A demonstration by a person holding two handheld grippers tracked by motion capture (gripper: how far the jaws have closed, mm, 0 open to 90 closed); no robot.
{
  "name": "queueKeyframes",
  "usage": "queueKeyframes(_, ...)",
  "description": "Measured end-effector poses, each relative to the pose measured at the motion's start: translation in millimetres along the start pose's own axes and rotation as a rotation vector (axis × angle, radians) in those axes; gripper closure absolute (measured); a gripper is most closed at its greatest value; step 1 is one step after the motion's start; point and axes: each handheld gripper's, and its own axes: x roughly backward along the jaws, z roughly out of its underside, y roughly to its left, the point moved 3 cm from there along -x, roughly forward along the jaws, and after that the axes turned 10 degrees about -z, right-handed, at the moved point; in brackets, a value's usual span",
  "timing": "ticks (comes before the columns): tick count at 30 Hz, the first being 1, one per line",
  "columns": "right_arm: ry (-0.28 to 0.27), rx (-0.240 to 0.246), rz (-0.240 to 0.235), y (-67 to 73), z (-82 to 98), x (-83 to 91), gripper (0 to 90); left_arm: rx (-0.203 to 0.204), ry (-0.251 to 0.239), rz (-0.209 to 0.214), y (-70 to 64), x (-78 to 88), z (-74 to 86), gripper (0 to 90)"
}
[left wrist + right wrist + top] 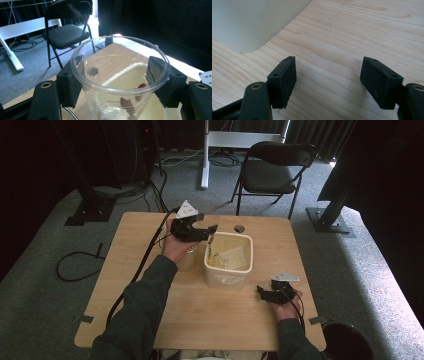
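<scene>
Two black two-jaw grippers, hand-held: the left gripper (209,231) and the right gripper (263,292) each carry a pale grey three-cornered plate on top and trail a black cable along the forearm. Dark grey long sleeves (142,305) cover both arms. Close up, the jaws end in matte black rectangular pads (282,80) with small recessed screws, with brass-coloured eyelets behind.

high: overhead, faces forward-down | claw views: close, low | shared: table (200,315), bin (227,270)
</scene>
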Motion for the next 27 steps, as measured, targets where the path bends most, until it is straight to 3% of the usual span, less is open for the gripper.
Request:
queueKeyframes(2,0.0,0.001,0.0,-0.1,0.0,0.0,28.3,-0.002,-0.002,0.005,-1.0,-0.7,0.0,32.5)
queueKeyframes(6,0.0,0.001,-0.001,0.0,-0.1,-0.1,28.3,-0.05,0.014,0.004,-9.3,-4.6,-2.2,32.1)
queueKeyframes(12,0.0,0.001,-0.001,0.0,-0.1,-0.1,28.3,0.002,-0.016,0.018,-13.0,-10.3,-7.2,32.2)
queueKeyframes(27,0.0,0.002,-0.003,0.2,-0.1,-0.1,28.3,0.007,-0.012,0.027,-20.8,-24.4,-0.3,31.5)
